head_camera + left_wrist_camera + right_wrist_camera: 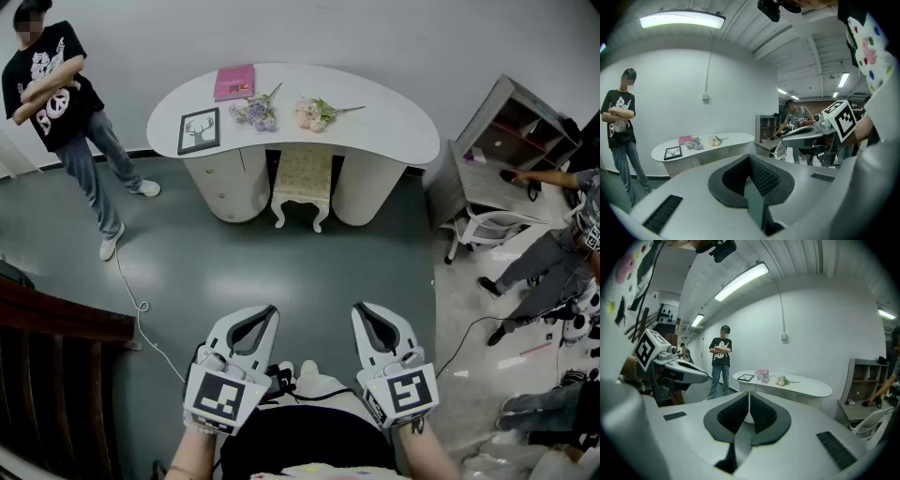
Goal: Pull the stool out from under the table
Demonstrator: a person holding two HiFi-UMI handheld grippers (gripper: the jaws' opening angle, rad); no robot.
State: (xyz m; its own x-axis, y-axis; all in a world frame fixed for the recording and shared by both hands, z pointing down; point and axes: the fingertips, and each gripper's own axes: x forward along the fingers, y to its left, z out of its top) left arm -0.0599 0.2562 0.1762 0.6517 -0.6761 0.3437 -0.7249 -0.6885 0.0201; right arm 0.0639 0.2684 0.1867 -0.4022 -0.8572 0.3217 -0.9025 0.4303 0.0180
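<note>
No legible text or numbers.

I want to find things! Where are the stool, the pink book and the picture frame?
stool (302, 176): head view, seat cushion.
pink book (234, 82): head view, cover.
picture frame (199, 130): head view, middle.

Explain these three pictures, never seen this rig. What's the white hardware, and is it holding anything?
No robot here: a person holds a gripper in each hand. The head view comes from a camera on their head, looking down at the left gripper and right gripper. The other two views come from cameras riding on each gripper, looking along its jaws. Both pairs of jaws are shut and hold nothing. Further off stands a white table with a stool tucked under it. On the table lie a framed picture, a pink book and two bunches of flowers.
</note>
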